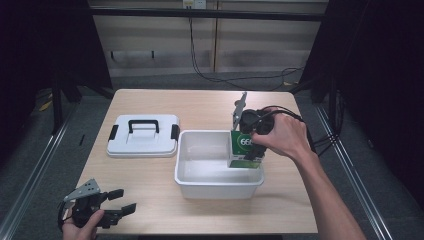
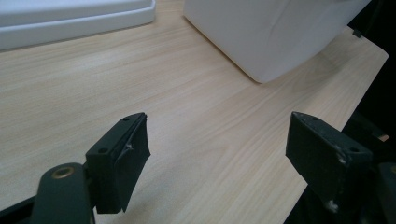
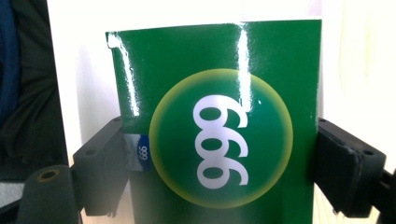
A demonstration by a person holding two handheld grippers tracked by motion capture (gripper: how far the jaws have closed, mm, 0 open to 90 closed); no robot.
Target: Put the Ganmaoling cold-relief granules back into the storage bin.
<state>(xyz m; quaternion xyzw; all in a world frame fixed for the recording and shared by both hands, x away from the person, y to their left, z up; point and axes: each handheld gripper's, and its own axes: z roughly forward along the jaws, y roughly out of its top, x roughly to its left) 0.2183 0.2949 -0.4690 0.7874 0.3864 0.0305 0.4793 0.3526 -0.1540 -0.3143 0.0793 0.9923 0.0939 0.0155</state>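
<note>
**Green box clamped over white bin; left tongs idle**

On the table, the high view shows a white bin near the middle and a white lid with a black handle lying just left of it. The right tongs, held by the right hand, grip a green box standing upright inside the bin at its right end. The left tongs rest at the near left corner in the left hand, jaws apart.

Left gripper view: the left tongs stand wide apart over bare table; the bin lies ahead, the lid at far left.

Right gripper view: the right tongs are clamped on both sides of the glossy green box, which bears white "999" digits in a yellow-rimmed circle.
</note>
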